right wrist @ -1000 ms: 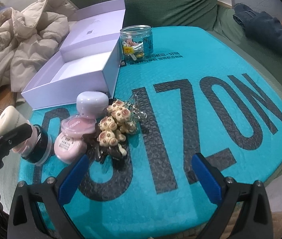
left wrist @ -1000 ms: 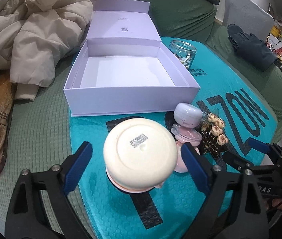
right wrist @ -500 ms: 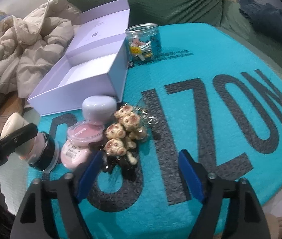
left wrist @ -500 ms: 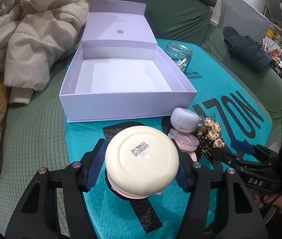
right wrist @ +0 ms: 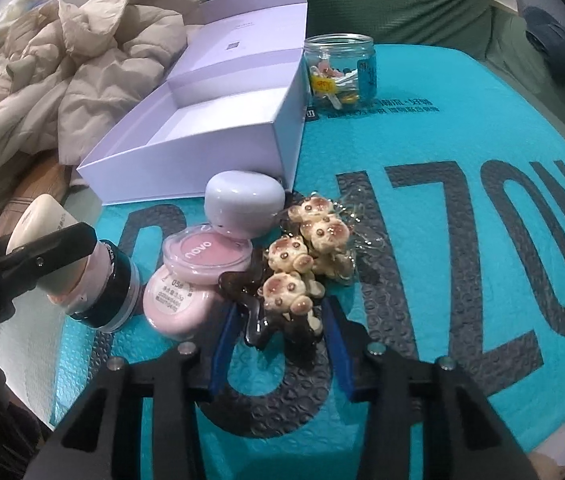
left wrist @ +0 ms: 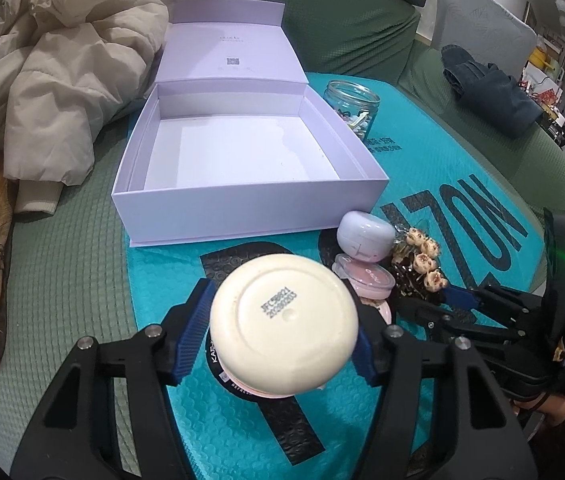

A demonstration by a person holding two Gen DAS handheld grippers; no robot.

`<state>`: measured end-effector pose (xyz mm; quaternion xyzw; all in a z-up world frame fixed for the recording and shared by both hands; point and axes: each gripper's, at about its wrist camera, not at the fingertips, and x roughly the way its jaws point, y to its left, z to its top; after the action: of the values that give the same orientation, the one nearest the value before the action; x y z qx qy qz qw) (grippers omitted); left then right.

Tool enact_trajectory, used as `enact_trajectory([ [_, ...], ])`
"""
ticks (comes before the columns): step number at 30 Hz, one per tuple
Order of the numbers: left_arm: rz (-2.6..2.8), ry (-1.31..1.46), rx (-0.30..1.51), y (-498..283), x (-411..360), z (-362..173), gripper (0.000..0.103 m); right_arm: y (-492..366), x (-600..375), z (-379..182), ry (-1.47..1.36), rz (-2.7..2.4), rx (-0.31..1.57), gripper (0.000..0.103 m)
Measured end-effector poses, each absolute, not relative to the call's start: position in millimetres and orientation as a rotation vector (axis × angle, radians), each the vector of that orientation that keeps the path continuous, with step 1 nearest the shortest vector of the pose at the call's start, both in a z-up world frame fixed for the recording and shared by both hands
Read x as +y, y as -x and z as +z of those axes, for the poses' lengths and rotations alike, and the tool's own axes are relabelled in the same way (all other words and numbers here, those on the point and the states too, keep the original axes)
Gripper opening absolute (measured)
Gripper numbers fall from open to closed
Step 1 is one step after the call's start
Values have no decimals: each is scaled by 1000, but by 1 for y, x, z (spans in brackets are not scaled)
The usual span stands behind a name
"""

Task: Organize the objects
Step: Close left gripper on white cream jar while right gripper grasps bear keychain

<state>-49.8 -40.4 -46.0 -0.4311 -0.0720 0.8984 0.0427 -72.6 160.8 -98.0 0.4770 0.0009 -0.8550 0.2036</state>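
Note:
My left gripper (left wrist: 278,338) is shut on a cream-bottomed cosmetic jar (left wrist: 284,322) with a black band, tilted low over the teal mat (left wrist: 442,168). In the right wrist view the same jar (right wrist: 110,280) shows at far left. My right gripper (right wrist: 280,340) is shut around the dark end of a bear hair clip (right wrist: 294,256), which lies on the mat. Beside the clip are a lilac earbud case (right wrist: 244,202), a pink compact (right wrist: 206,258) and a pink pot (right wrist: 178,306). The open lilac box (left wrist: 250,216) stands behind them with nothing in it.
A glass jar (left wrist: 352,108) of small items stands right of the box. A beige jacket (left wrist: 42,60) is piled at the left on the green cover. Dark blue clothing (left wrist: 490,88) lies at the far right. The mat's right half (right wrist: 462,140) is bare.
Both grippers have shut: the left one's fingers closed onto the cream jar, the right one moved in toward the bear clip and narrowed around it.

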Motion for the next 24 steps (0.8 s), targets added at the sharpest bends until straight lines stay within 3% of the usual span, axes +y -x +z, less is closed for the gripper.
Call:
enact_trajectory([
  [2, 2760, 1302, -191, 48, -38, -42, 52, 70, 162, -96, -1318, -2384, 3, 43],
  [24, 2756, 1265, -88, 35, -15, -17, 52, 33, 182, -72, -1226, -2402, -4, 36],
])
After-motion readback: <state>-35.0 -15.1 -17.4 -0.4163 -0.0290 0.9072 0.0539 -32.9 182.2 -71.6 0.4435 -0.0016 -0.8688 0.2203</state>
